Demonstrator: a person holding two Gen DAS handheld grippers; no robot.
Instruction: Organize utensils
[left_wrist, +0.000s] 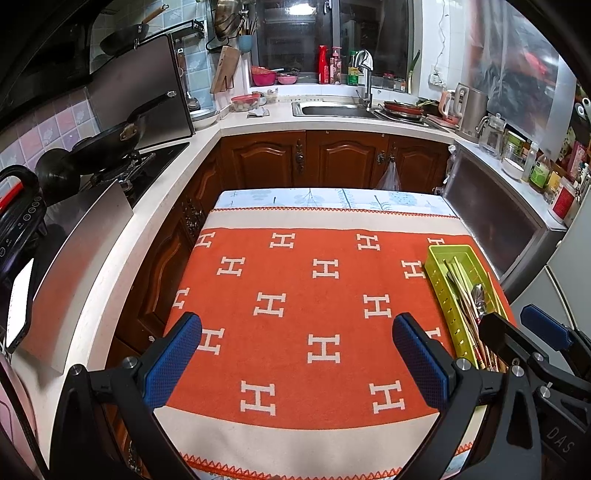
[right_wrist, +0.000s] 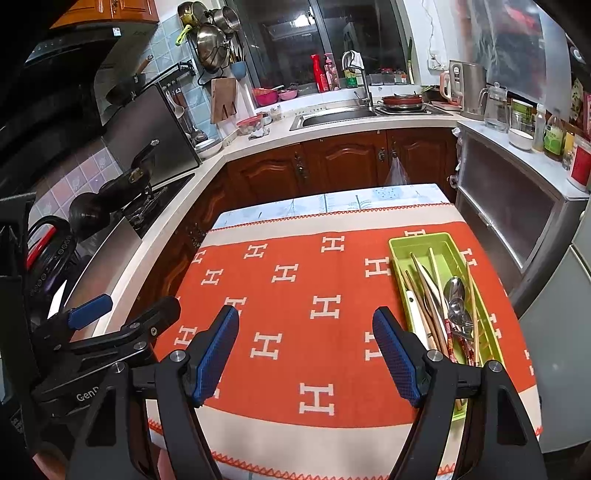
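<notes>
A lime-green utensil tray (right_wrist: 424, 243) lies along the right side of the orange H-patterned cloth (right_wrist: 295, 354) on the table. Wooden chopsticks (right_wrist: 423, 275) and metal spoons (right_wrist: 456, 295) lie lengthwise in it. My right gripper (right_wrist: 306, 347) hovers open over bare cloth, just left of the tray, with nothing between its blue pads. In the left wrist view my left gripper (left_wrist: 299, 350) is also open and empty above the cloth's middle. There the tray (left_wrist: 443, 295) sits to the right, with the right gripper (left_wrist: 517, 326) over its near end. The left gripper (right_wrist: 125, 310) shows at the left edge of the right wrist view.
A white counter (left_wrist: 110, 280) with a stove and a black wok (left_wrist: 110, 140) runs along the left. The sink (left_wrist: 332, 109) and wooden cabinets (left_wrist: 332, 158) stand behind the table. A metal-fronted cabinet (right_wrist: 509, 214) with jars on top stands close on the right.
</notes>
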